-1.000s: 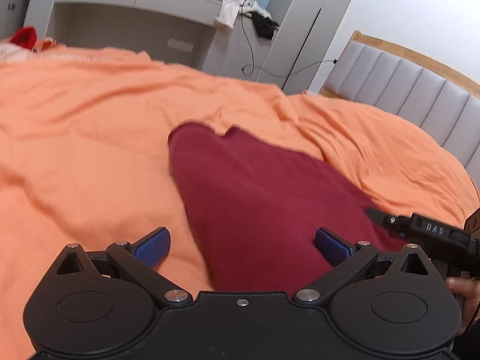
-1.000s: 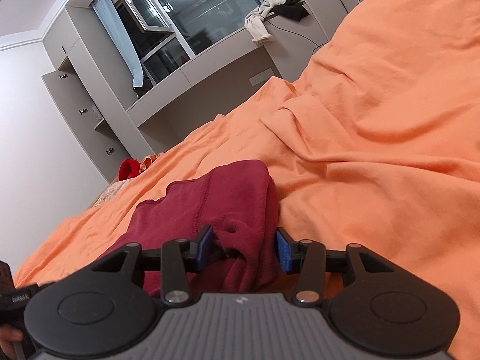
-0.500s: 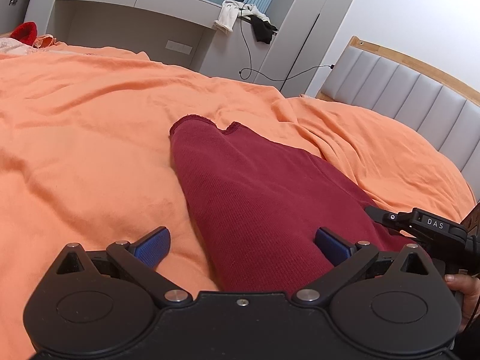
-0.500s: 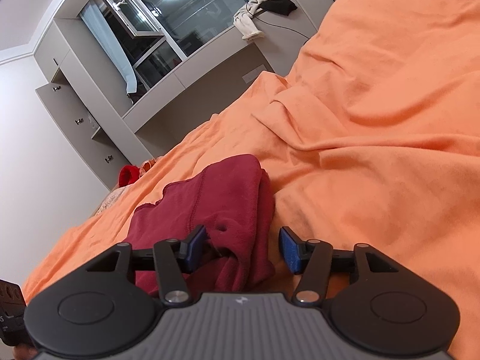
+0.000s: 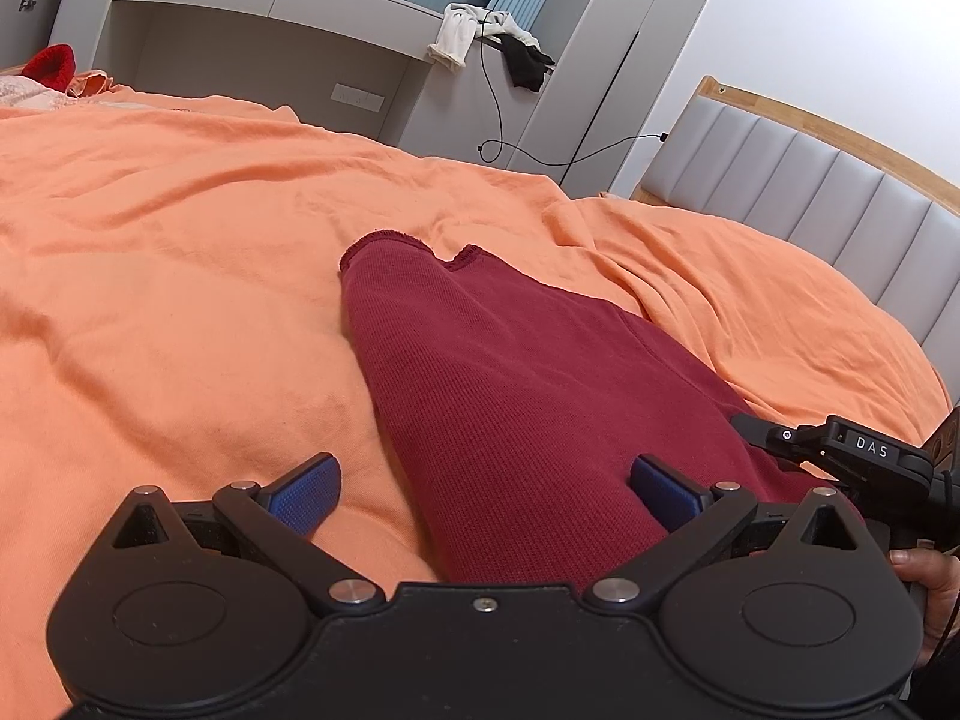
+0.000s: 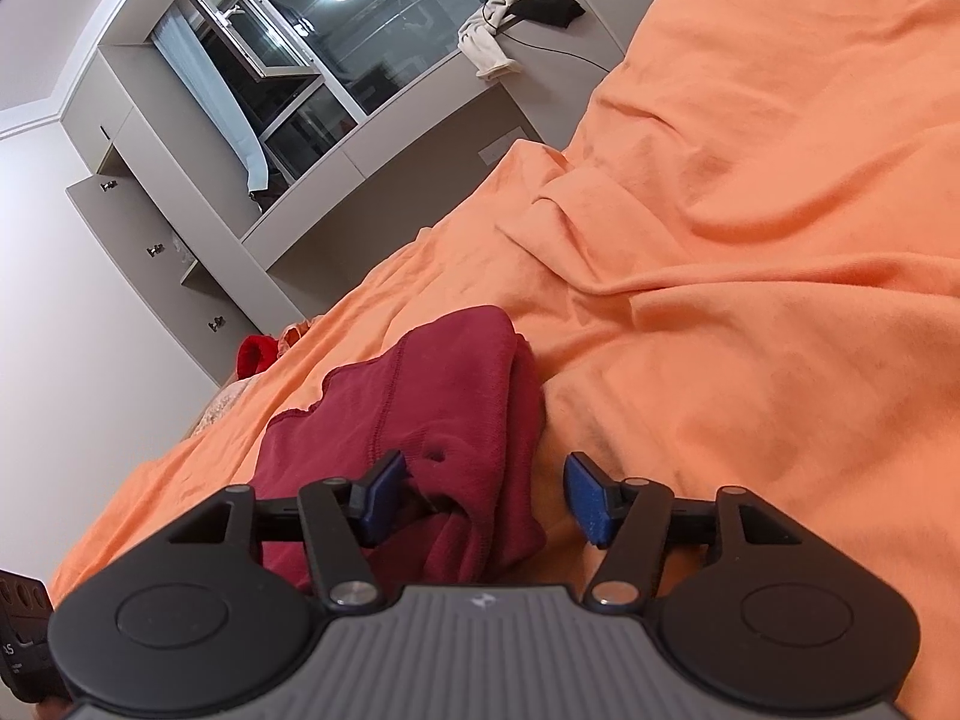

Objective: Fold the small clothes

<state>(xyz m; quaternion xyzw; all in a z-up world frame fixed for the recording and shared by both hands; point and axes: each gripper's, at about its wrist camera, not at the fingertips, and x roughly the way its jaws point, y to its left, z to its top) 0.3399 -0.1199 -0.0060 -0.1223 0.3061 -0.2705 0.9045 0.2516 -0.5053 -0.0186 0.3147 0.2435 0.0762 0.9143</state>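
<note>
Dark red knit garment (image 5: 528, 420) folded lengthwise on orange bedsheet (image 5: 180, 276). Right tongs (image 6: 486, 498) just opening, letting go; left tongs (image 5: 486, 486) wide, empty. Next, probably: regrasp near end, fold across.

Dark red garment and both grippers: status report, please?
Left gripper open. Right gripper open, jaws just widened. Dark red garment folded on orange bedsheet. Nothing in way.

My blue pads (image 5: 303, 492) look rubbery and finely stippled. The maroon garment (image 5: 510, 396) is matt ribbed knit; the orange sheet (image 5: 150, 276) beneath is soft, creased cotton-like cloth.
</note>
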